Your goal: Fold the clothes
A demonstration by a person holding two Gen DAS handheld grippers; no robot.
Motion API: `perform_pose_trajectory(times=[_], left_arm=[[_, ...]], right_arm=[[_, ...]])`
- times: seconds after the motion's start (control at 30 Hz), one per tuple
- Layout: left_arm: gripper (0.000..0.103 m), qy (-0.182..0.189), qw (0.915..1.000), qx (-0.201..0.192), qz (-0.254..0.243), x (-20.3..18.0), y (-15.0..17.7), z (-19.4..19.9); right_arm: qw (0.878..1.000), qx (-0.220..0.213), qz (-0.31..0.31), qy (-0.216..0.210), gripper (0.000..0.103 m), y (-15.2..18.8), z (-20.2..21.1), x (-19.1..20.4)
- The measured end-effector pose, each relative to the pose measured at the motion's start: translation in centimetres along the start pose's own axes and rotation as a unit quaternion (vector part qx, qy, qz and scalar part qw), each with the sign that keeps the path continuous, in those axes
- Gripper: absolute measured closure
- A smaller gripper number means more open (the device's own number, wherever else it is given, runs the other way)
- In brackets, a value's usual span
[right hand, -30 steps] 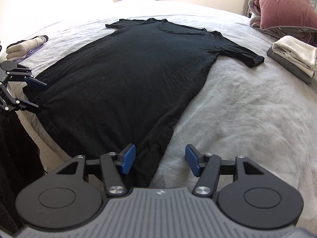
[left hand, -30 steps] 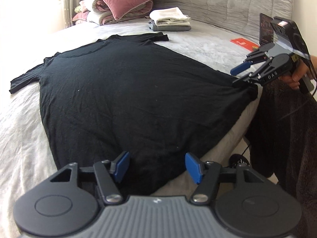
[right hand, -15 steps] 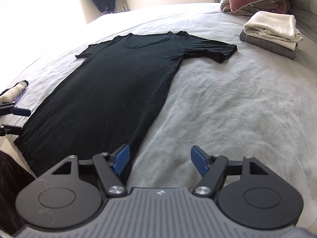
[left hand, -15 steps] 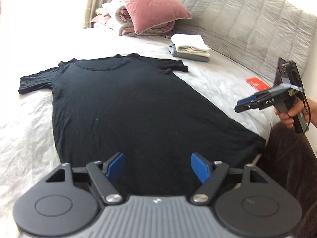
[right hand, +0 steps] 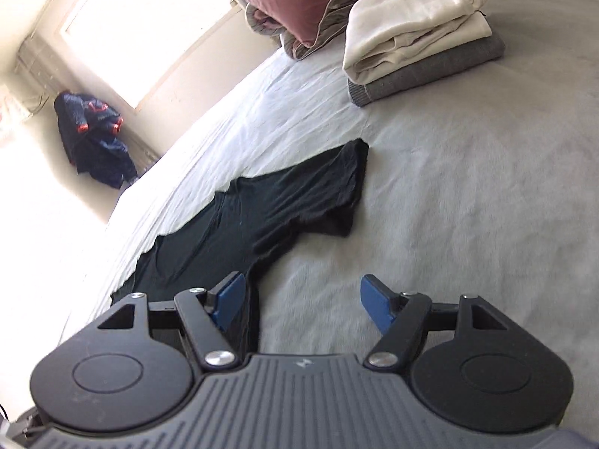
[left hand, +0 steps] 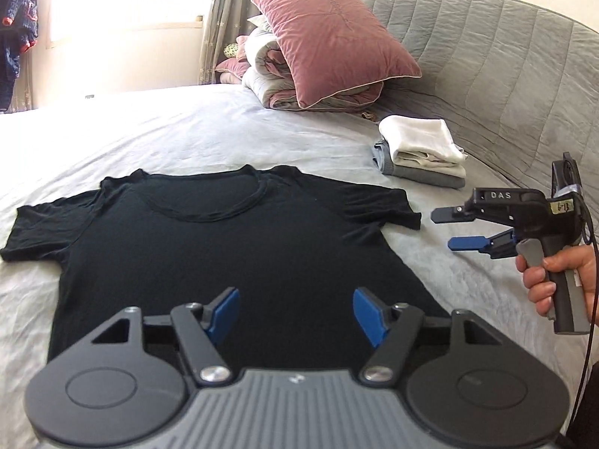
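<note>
Bed: the wide bed with its pale grey cover (left hand: 187, 131) fills the ground ahead of both your grippers; it bears every item below.
Headboard: the quilted grey padded headboard (left hand: 505, 56) curves behind, far beyond your left jaws and to their right.
Pillow pile: a dusty-pink velvet pillow (left hand: 329, 41) leans on a folded grey and pink quilt (left hand: 269, 71), well past the jaws.
T-shirt: the black short-sleeved T-shirt (left hand: 224, 247) lies flat and unfolded, neck away from you. Its body runs under your left jaws; its sleeve (right hand: 337, 187) lies ahead of your right jaws, to their left.
Folded stack: a cream folded garment (right hand: 411, 18) sits on a grey folded one (right hand: 430, 71), far ahead of your right jaws.
Hanging jacket: a dark blue garment with red trim (right hand: 93, 138) hangs by the window.
Left gripper (left hand: 295, 314): your blue pads stand apart and are closing, nothing between them, above the shirt.
Right gripper (right hand: 303, 305): your pads stand wide with nothing gripped, only bedcover and the shirt's edge below; your hand (left hand: 561, 280) grips the handle.
</note>
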State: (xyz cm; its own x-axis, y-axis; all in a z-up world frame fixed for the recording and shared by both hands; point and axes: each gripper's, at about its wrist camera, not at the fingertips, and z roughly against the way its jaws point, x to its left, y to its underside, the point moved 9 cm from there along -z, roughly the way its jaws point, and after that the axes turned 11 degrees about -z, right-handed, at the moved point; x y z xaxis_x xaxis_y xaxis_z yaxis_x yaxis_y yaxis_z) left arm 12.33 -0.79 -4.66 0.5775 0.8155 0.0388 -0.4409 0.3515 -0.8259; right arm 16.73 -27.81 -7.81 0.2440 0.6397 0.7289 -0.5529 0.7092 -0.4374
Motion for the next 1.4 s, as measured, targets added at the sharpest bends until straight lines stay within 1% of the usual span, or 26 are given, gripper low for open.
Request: perform_pose_trajectory(times=[0.17, 0.27, 0.37, 0.43, 0.47, 0.53, 0.6, 0.63, 0.73, 0.77, 0.8, 0.87, 0.93, 0.97, 1.0, 1.03, 1.07, 1.1, 1.17, 1.3, 1.4], left_arm=[[0.035, 0.008, 0.9997, -0.002, -0.021, -2.7, -2.9, -5.1], [0.035, 0.012, 0.9996, 0.001, -0.025, -4.2, -4.0, -8.2], [0.035, 0.012, 0.9994, 0.005, -0.032, -5.4, -4.8, -10.9], [0.035, 0.013, 0.9993, 0.003, -0.033, -6.2, -5.4, -12.4], [0.035, 0.015, 0.9994, 0.002, -0.032, -6.6, -5.8, -12.9], [0.035, 0.020, 0.9993, -0.001, -0.032, -7.3, -6.5, -13.9], [0.035, 0.025, 0.9990, -0.005, -0.036, -7.9, -7.2, -14.6], [0.035, 0.027, 0.9988, -0.006, -0.040, -8.3, -7.5, -15.0], [0.035, 0.035, 0.9980, -0.010, -0.051, -8.9, -8.6, -16.2], [0.035, 0.041, 0.9979, -0.011, -0.049, -9.0, -8.9, -16.5], [0.036, 0.047, 0.9979, -0.011, -0.043, -9.0, -9.1, -16.8], [0.041, 0.060, 0.9977, -0.010, -0.028, -9.0, -9.6, -17.5], [0.041, 0.076, 0.9971, -0.006, -0.005, -9.0, -9.9, -18.3], [0.041, 0.084, 0.9964, -0.004, 0.006, -9.0, -10.0, -18.7], [0.041, 0.091, 0.9958, -0.002, 0.012, -9.1, -10.1, -19.0], [0.041, 0.098, 0.9951, -0.001, 0.015, -9.1, -10.1, -19.2], [0.040, 0.105, 0.9944, 0.001, 0.015, -9.3, -10.1, -19.5], [0.039, 0.111, 0.9937, 0.002, 0.015, -9.4, -10.2, -19.7], [0.039, 0.120, 0.9926, 0.003, 0.015, -9.5, -10.3, -20.1], [0.039, 0.144, 0.9891, 0.008, 0.029, -9.5, -10.8, -20.8], [0.039, 0.162, 0.9866, 0.010, 0.018, -10.2, -11.3, -21.3]], right_arm=[[0.997, -0.018, -0.075, -0.003, 0.032, -4.0, -3.1, -1.8], [0.995, -0.024, -0.097, -0.008, 0.035, -5.9, -4.1, -2.4], [0.994, -0.025, -0.102, -0.009, 0.042, -7.2, -4.9, -2.7], [0.995, -0.019, -0.093, -0.008, 0.046, -7.8, -5.4, -2.7], [0.997, -0.014, -0.079, -0.006, 0.048, -8.0, -5.7, -2.7], [0.998, -0.004, -0.055, -0.010, 0.049, -8.1, -5.9, -2.7], [0.999, 0.006, -0.032, -0.013, 0.053, -8.1, -6.1, -2.7], [1.000, 0.011, -0.020, -0.015, 0.053, -8.1, -6.2, -2.7], [0.999, 0.005, 0.001, -0.037, 0.055, -7.5, -5.6, -3.0], [0.999, 0.006, 0.004, -0.045, 0.058, -7.4, -5.4, -3.1], [0.999, 0.013, 0.000, -0.050, 0.063, -7.4, -5.2, -3.4], [0.997, 0.029, -0.012, -0.066, 0.064, -7.5, -4.8, -3.9], [0.996, 0.037, -0.030, -0.081, 0.068, -7.7, -4.8, -4.3], [0.995, 0.041, -0.035, -0.086, 0.071, -7.7, -4.8, -4.3], [0.993, 0.048, -0.047, -0.097, 0.078, -7.7, -4.7, -4.5], [0.990, 0.057, -0.064, -0.108, 0.082, -7.6, -4.8, -4.6], [0.987, 0.066, -0.081, -0.120, 0.091, -7.6, -4.8, -4.7], [0.985, 0.070, -0.090, -0.126, 0.095, -7.6, -5.0, -4.7], [0.982, 0.079, -0.104, -0.135, 0.097, -7.6, -4.8, -4.6], [0.977, 0.087, -0.116, -0.155, 0.097, -7.6, -4.0, -4.3], [0.974, 0.087, -0.131, -0.164, 0.097, -7.8, -3.5, -4.5]])
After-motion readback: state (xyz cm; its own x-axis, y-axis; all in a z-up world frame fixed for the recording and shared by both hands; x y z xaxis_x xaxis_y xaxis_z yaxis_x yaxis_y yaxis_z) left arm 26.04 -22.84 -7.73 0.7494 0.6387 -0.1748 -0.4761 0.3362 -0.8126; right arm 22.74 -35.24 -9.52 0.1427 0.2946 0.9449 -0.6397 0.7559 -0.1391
